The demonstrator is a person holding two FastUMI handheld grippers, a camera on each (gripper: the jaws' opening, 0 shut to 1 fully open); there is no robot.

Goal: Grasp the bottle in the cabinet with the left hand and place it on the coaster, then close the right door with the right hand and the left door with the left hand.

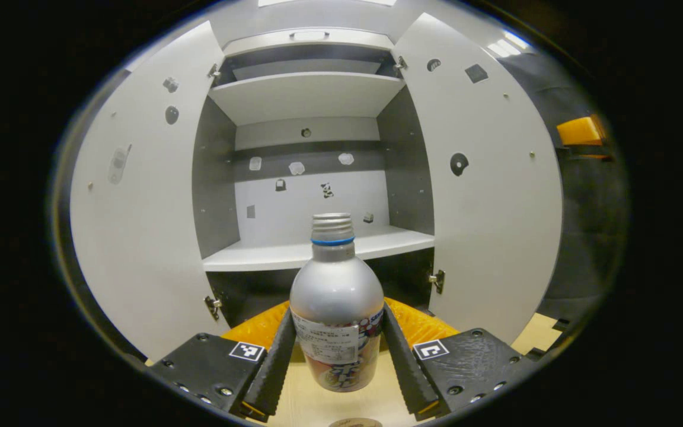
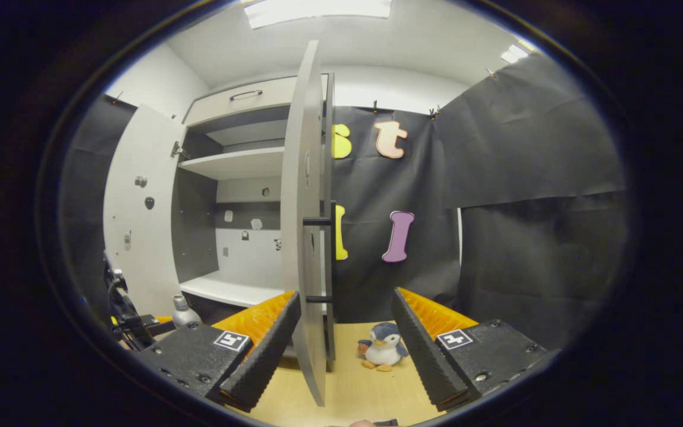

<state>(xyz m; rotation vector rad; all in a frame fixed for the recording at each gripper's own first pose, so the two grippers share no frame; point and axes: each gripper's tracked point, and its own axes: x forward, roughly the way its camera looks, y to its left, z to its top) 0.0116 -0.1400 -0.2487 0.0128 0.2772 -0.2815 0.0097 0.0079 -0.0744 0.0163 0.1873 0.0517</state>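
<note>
While the left tool (image 1: 338, 350) clamps the bottle (image 1: 337, 308) by its labelled lower body, the bottle hangs upright above the bench (image 1: 318, 406), near the open cabinet (image 1: 312, 178). Judging by its metal skin, it is stiff, light and slick; gripping the label band suits. Its label print is too blurred to read. The right tool (image 2: 341, 350) gapes empty, astride the right door (image 2: 303, 237) edge.

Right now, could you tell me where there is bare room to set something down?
The lower shelf inside the cabinet looks bare between its side walls, as does the upper shelf. On the tabletop, it is crowded around the right door edge and the penguin toy.
</note>
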